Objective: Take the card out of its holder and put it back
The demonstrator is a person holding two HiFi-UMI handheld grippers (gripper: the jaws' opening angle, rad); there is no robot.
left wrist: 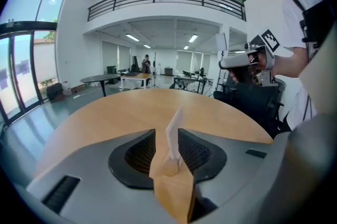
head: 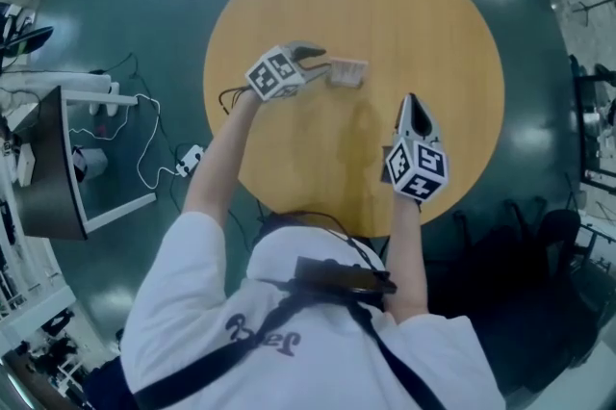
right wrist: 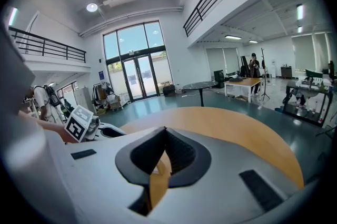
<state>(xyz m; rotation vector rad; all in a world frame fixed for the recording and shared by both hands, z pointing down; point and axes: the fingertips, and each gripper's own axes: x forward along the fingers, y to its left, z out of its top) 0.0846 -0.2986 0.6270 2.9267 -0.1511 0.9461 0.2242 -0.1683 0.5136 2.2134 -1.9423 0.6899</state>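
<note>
Head view: a teal floor surrounds a round wooden table that fills the upper middle of the frame. At the bottom a person in a white shirt reaches both arms over the table. The left gripper lies at upper centre-left, and the right gripper sits lower and to the right, well apart from it. The small pale holder stands on the table right at the left gripper's tips. In the left gripper view the jaws are spread, and the white card stands edge-on and slightly tilted between them, with a clear gap on its left side. In the right gripper view the jaws are pressed together at their tips with nothing between them.
</note>
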